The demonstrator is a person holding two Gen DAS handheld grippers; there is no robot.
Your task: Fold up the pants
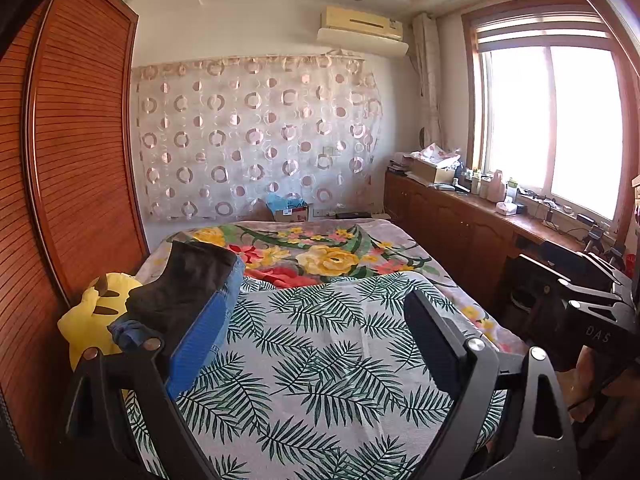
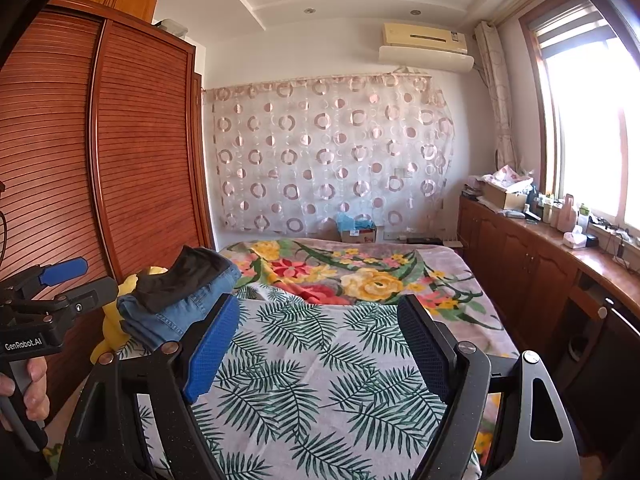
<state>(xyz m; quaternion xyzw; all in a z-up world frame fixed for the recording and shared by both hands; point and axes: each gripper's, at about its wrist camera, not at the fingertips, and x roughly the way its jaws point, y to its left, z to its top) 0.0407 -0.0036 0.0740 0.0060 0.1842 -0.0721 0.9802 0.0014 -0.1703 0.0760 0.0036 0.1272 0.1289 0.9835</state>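
both grippers hang above the near part of the bed [image 1: 420, 248], side by side; the left gripper [image 1: 320, 320] has its jaws wide open with nothing between them, only the leaf-print sheet [image 1: 320, 360] shows in the gap; the right gripper [image 2: 320, 320] also has its jaws wide apart and empty over the same sheet; in the right wrist view the left gripper appears at the left edge, held by a hand [image 2: 28, 384] on its handle; in the left wrist view the right gripper appears at the right edge; the pants lie folded in a small pile at the left side of the bed, near the wooden wardrobe [image 1: 80, 140]; the pile has blue jeans [image 2: 192, 308] below and a black garment [image 2: 188, 276] on top; a yellow plush toy [image 1: 92, 312] sits just beside the pile, toward the wardrobe; neither gripper touches the pile; beyond the sheet a flowered blanket [image 2: 360, 276] covers the far part of the bed.
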